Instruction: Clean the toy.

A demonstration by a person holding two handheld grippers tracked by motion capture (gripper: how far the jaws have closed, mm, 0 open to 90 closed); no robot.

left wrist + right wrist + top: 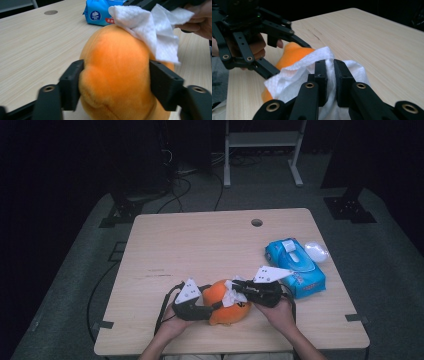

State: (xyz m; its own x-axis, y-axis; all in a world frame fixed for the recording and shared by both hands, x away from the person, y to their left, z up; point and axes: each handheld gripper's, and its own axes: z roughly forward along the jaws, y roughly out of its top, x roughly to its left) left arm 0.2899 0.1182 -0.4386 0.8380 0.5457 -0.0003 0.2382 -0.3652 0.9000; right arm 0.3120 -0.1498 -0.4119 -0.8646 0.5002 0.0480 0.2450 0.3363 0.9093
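Now, the scene by its parts:
Left gripper (212, 307): held in the person's left hand (172, 322) at the near edge of the table (200, 245); its two black jaws press on either flank of the orange plush toy (227, 305); in the left gripper view the plush (117, 75) bulges between the pads, so it is clamped, not loose
Right gripper (239, 285): held in the right hand (280, 312); its jaws are pressed together on a white wipe (231, 295); in the right gripper view the pads (320, 75) stand nearly flush with the wipe (294, 72) pinched between them
Orange plush toy: rests on the table near the front edge, between the two hands; rounded, soft, bright orange
White wipe: crumpled; lies on the upper side of the toy, touching it; in the left gripper view it (150, 27) drapes over the toy's top right
Blue wipes pack (295, 267): lies flat toward the right edge of the table, just beside the right gripper; its flap is open
Small clear lid (316, 251): beside the pack, near the table's right edge
Table: pale wood; round hole (257, 222) near the far edge
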